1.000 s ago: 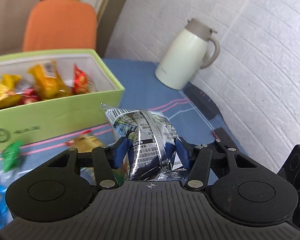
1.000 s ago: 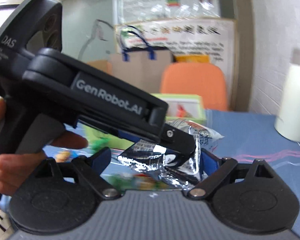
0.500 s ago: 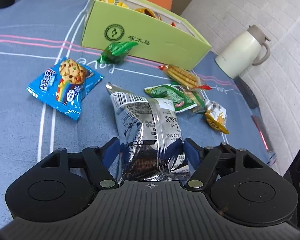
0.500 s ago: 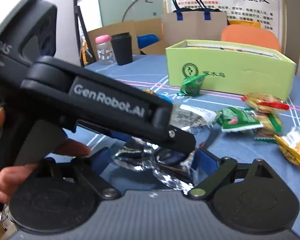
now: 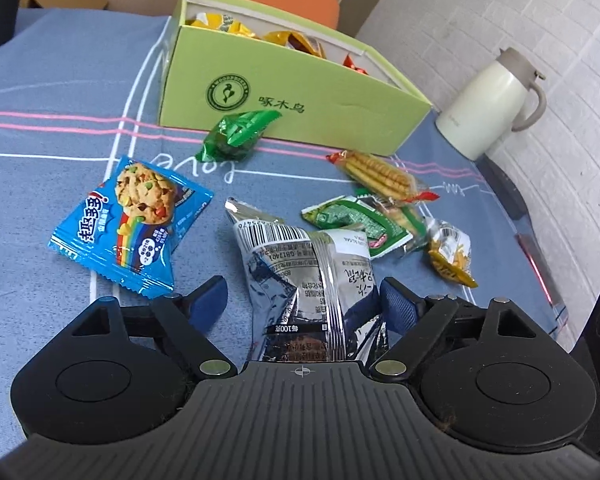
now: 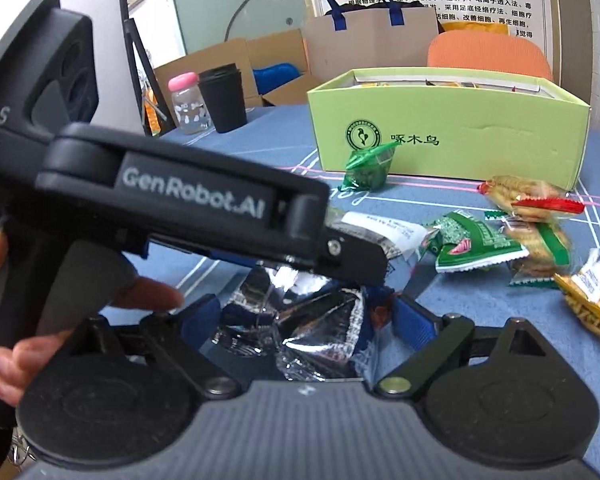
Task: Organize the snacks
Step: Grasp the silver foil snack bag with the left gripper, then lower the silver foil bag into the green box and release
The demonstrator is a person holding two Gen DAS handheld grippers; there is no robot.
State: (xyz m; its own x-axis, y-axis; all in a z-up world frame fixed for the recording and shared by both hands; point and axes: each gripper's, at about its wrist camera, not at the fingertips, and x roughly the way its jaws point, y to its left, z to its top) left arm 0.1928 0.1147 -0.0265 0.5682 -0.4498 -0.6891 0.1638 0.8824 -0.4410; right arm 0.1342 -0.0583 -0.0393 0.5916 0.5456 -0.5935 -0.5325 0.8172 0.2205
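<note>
My left gripper (image 5: 302, 296) has its fingers spread apart; my right gripper (image 6: 308, 320), at four o'clock, gapes too.

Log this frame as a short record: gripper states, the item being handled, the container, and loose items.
left gripper: open, fingers spread, silver packet between them
right gripper: open around the same packet
handled item: silver packet, on the blue tablecloth
container: green box, open top, snacks inside
loose snacks: blue cookie packet, green candy, biscuit sticks, green packet, yellow packet
other: white jug
</note>
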